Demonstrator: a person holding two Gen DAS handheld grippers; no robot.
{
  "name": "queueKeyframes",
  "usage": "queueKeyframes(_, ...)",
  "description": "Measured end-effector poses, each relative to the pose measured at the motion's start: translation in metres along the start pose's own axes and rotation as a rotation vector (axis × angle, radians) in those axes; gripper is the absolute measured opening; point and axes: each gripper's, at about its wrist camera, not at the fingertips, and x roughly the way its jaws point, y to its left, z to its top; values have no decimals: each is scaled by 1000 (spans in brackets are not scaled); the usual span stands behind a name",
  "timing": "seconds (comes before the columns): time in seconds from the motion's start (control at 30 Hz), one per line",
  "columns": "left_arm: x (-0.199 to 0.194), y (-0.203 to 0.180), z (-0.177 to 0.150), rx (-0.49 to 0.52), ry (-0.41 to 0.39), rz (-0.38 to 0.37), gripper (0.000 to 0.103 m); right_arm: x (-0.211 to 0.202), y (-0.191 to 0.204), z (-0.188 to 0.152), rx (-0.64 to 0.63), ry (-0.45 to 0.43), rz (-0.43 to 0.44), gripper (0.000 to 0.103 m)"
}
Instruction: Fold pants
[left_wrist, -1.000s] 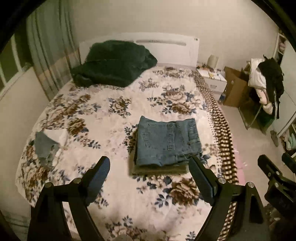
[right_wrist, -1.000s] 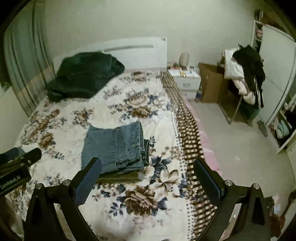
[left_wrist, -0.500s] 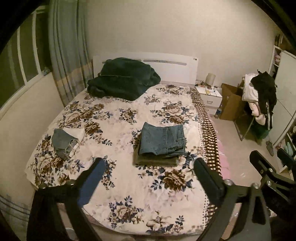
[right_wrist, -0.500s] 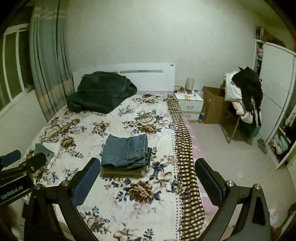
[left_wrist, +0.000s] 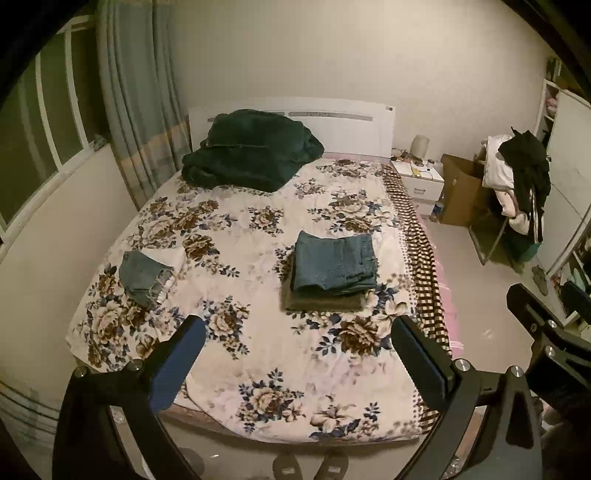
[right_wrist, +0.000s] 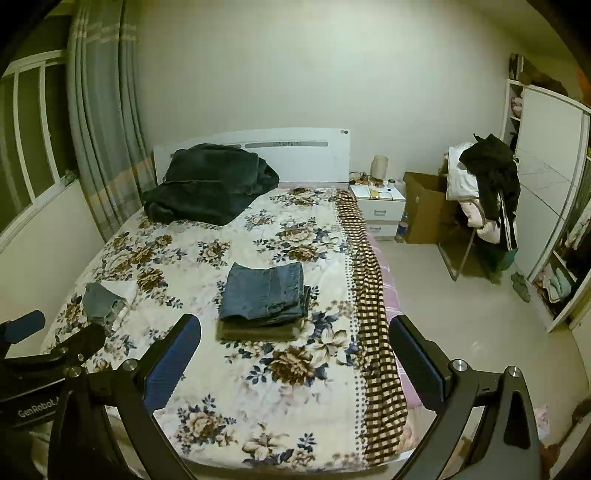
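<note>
Folded blue jeans (left_wrist: 334, 263) lie on top of folded olive pants (left_wrist: 323, 302) on the right half of the floral bed (left_wrist: 258, 350); the stack also shows in the right wrist view (right_wrist: 264, 291). A small denim piece (left_wrist: 142, 275) lies on a white cloth near the bed's left edge, also visible in the right wrist view (right_wrist: 99, 301). My left gripper (left_wrist: 295, 354) is open and empty, held back beyond the foot of the bed. My right gripper (right_wrist: 293, 354) is open and empty, also far back from the stack.
A dark green blanket (left_wrist: 251, 155) is heaped by the headboard. A white nightstand (right_wrist: 380, 206), a cardboard box (right_wrist: 424, 206) and a chair piled with clothes (right_wrist: 487, 192) stand right of the bed. A wardrobe (right_wrist: 554, 192) lines the right wall. Slippers (left_wrist: 310, 465) lie at the bed's foot.
Both grippers have pulled back and up from the bed, so the folded stack looks smaller and the whole bed and room come into view. Both stay open and empty.
</note>
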Motion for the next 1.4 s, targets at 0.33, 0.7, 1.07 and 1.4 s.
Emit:
queueKeyframes(0.33,-6,12,0,-11,-11,-17,103,1,13,7,22,8,-11,103)
queueKeyframes(0.7,-3,19,3,-22,-14,-17,103,8,17,7,27,24,-18,103)
queueKeyframes(1.07,-2,23,6,-19,-21,-1,103,15,27,9,5,14,-11,103)
queueKeyframes(1.4,-1,25,7,-20,-22,3,103,19,28,7,2,16,-12,103)
